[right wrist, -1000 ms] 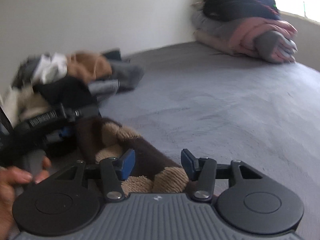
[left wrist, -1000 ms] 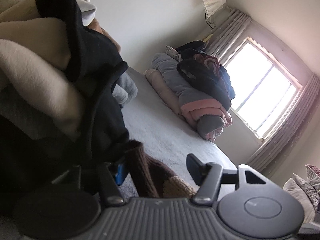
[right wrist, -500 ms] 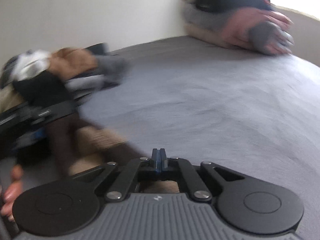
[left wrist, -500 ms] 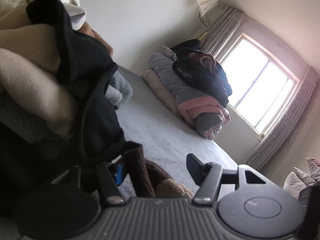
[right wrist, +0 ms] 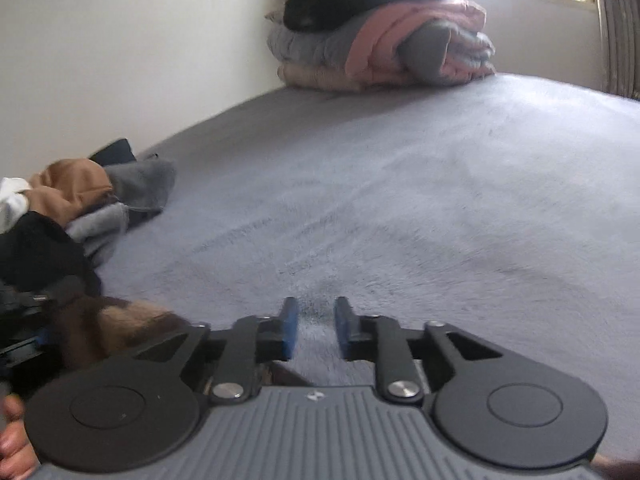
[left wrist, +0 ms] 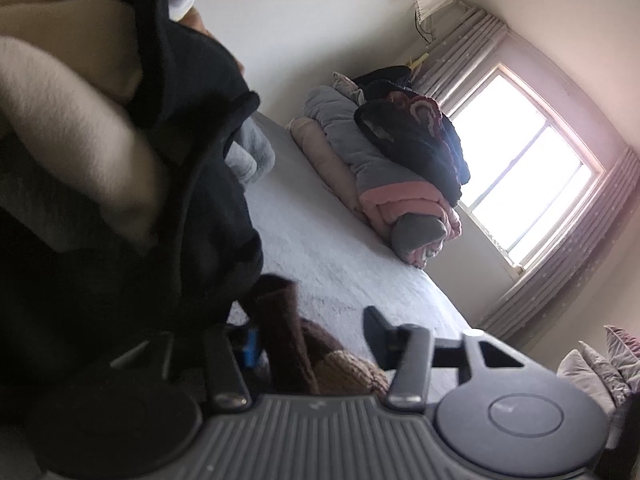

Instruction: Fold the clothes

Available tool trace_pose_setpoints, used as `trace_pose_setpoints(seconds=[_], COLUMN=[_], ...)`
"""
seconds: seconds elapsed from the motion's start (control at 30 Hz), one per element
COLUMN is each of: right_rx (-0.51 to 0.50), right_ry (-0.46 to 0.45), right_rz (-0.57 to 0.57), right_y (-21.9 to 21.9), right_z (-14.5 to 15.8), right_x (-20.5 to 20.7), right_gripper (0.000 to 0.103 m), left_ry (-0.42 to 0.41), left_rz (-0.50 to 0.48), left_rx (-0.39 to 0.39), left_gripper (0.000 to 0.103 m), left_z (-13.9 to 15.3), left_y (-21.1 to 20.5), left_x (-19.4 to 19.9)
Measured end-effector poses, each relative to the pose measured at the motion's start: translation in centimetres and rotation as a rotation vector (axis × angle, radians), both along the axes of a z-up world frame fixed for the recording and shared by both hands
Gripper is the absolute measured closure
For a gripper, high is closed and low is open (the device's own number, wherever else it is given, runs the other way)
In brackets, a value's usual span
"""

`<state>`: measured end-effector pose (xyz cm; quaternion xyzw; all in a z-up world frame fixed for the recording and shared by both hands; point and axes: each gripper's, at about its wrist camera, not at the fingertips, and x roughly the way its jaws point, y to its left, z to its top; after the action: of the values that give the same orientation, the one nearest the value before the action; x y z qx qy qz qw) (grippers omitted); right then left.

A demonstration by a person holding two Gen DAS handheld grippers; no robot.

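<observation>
The right gripper [right wrist: 313, 328], jaws just opening, stands slightly spread over bare grey bed [right wrist: 420, 200], pinching nothing. At nine o'clock the left gripper [left wrist: 316, 338], just narrowing yet spread, straddles a brown sock [left wrist: 288, 344]. Folded blankets [right wrist: 384, 44] sit at twelve o'clock.

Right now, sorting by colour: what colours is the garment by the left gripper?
Dark brown and tan garment, clearest in left wrist view.
</observation>
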<state>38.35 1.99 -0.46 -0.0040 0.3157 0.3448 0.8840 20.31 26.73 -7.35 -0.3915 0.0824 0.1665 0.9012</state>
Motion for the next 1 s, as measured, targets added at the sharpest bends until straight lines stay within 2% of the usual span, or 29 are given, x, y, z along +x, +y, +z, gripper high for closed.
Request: trace_pose_setpoints(seconds=[0.07, 0.1, 0.17, 0.27, 0.33, 0.5, 0.63, 0.7, 0.77, 0.9, 1.0], right_rx=[-0.014, -0.025, -0.037, -0.026, -0.021, -0.075, -0.137, -0.1, -0.076, -0.106, -0.075], right_ry=[-0.02, -0.027, -0.041, -0.055, -0.055, -0.065, -0.078, -0.082, -0.071, -0.061, -0.034], right_rz=[-0.003, -0.005, 0.005, 0.089, 0.155, 0.206, 0.195, 0.176, 0.167, 0.152, 0.143], right_y=[-1.6, -2.5, -4.2, -6.0, -6.2, -6.5, -7.2, -7.9, -7.9, -6.9, -7.1], right_z=[1.3, 1.9, 2.9, 3.2, 2.6, 0.1, -0.8, -0.6, -0.8, -2.3, -3.0], right_x=[-1.9, -3.2, -6.0, -10.0, -11.7, -12.9, -12.8, -12.4, -11.8, -10.8, -9.9], right_gripper=[0.067, 0.067, 0.066, 0.066, 0.066, 0.068, 0.067, 0.067, 0.067, 0.067, 0.067], left_ry=[0.009, 0.014, 0.006, -0.052, -0.075, -0.075, 0.034, 0.086, 0.136, 0.244, 0.262], left_rz=[-0.001, -0.002, -0.004, 0.009, 0.029, 0.073, 0.118, 0.137, 0.141, 0.124, 0.079], left_rx=[-0.002, -0.004, -0.019, -0.049, -0.043, -0.04, 0.008, 0.027, 0.058, 0.1, 0.131], left_gripper=[0.072, 0.081, 0.091, 0.093, 0.093, 0.095, 0.095, 0.095, 0.095, 0.094, 0.09], left_z=[-0.1, -0.1, -0.1, 0.6, 1.4, 3.5, 5.5, 6.4, 7.1, 7.4, 6.6], left_y=[0.0, 0.1, 0.2, 0.4, 0.4, 0.4, -0.5, -0.9, -0.9, -0.5, -0.4], left_x=[0.1, 0.1, -0.1, -0.9, -1.6, -2.7, -1.7, -0.9, 1.0, 6.3, 9.8])
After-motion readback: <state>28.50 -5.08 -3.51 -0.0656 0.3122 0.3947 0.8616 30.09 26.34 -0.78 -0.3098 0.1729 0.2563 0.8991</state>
